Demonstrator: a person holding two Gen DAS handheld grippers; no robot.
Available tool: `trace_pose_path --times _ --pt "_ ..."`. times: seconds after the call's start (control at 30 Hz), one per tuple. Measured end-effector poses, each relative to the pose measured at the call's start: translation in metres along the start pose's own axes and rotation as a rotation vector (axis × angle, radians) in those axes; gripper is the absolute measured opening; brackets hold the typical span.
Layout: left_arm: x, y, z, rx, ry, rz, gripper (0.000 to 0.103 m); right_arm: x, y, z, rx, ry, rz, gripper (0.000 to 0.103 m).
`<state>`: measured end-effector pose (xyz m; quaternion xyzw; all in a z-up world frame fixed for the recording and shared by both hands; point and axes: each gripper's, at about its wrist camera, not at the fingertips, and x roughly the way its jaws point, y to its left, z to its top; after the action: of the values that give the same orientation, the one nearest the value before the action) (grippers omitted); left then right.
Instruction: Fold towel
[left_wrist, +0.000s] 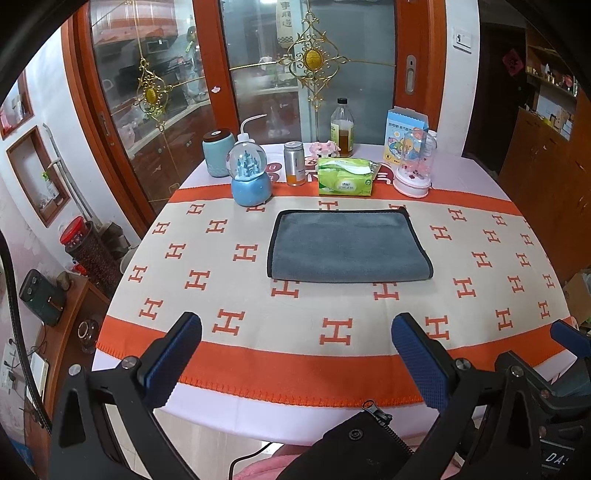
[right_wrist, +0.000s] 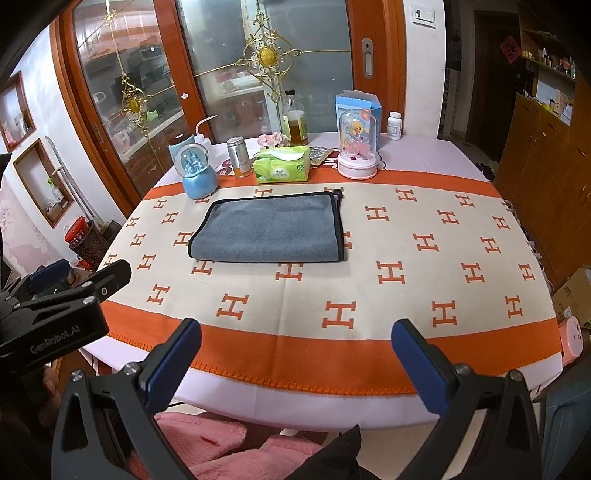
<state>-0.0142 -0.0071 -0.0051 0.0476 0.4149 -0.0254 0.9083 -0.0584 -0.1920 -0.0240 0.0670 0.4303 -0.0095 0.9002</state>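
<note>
A grey towel (left_wrist: 347, 246) with black trim lies folded flat on the orange and cream cloth with H marks; it also shows in the right wrist view (right_wrist: 269, 229). My left gripper (left_wrist: 295, 343) is open and empty, held back above the near table edge, well short of the towel. My right gripper (right_wrist: 295, 347) is open and empty too, near the same edge, with the towel ahead and to its left. The left gripper's body shows at the left of the right wrist view (right_wrist: 55, 306).
Along the far edge stand a blue snow globe (left_wrist: 251, 177), a teal jar (left_wrist: 218, 153), a metal can (left_wrist: 294, 163), a green tissue pack (left_wrist: 346, 176), a bottle (left_wrist: 342, 127), a blue box (left_wrist: 406, 129) and a domed ornament (left_wrist: 413, 166). Glass doors are behind.
</note>
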Motion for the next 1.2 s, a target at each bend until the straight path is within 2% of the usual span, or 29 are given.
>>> trace_pose_path --times 1.2 --pt "0.0 -0.003 0.002 0.007 0.001 -0.005 0.102 0.01 0.0 -0.007 0.0 0.026 -0.011 0.103"
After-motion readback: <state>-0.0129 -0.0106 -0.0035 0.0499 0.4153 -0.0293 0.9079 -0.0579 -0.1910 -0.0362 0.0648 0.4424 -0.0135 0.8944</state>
